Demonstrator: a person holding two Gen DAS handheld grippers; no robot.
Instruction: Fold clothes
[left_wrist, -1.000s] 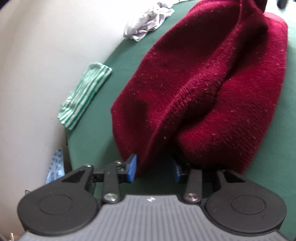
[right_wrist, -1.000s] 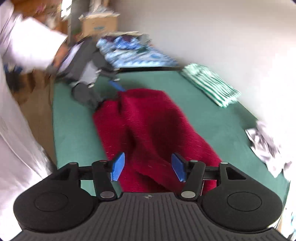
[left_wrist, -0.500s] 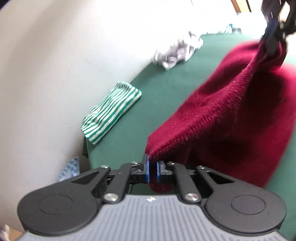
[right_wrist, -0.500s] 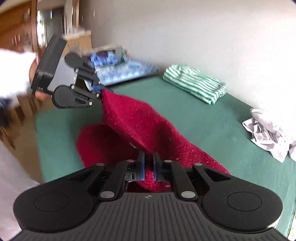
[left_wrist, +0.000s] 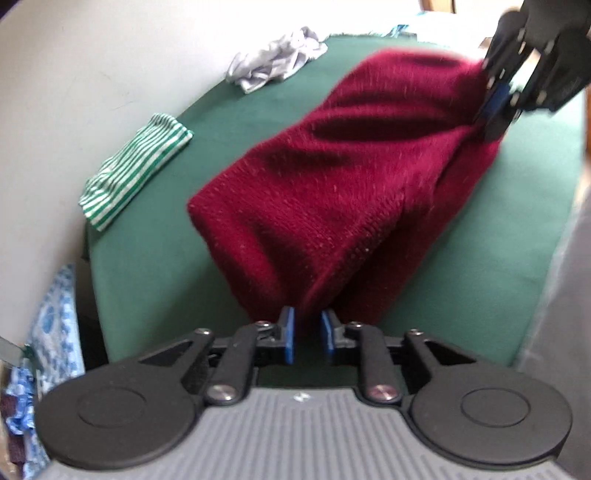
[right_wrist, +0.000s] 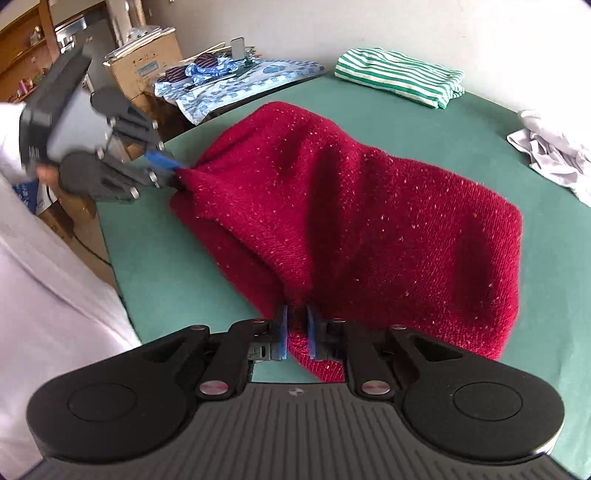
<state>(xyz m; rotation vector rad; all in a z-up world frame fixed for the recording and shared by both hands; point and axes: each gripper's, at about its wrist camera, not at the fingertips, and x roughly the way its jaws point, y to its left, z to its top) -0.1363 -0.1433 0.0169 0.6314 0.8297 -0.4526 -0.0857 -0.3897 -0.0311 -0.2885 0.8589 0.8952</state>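
So both claws pinch the dark red knitted sweater (right_wrist: 351, 206) mid-frame, left claw (left_wrist: 307, 334) and right claw (right_wrist: 296, 332) easing open. Chunky knit could slip out and slump onto the green bench (right_wrist: 461, 122).

Green table (right_wrist: 424, 122) — sweater (right_wrist: 369, 221), striped shirt (right_wrist: 402, 75)

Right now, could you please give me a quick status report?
Left gripper and right gripper both opening, dark red knitted sweater between each. Sweater bunched on green table. Nothing in the way.
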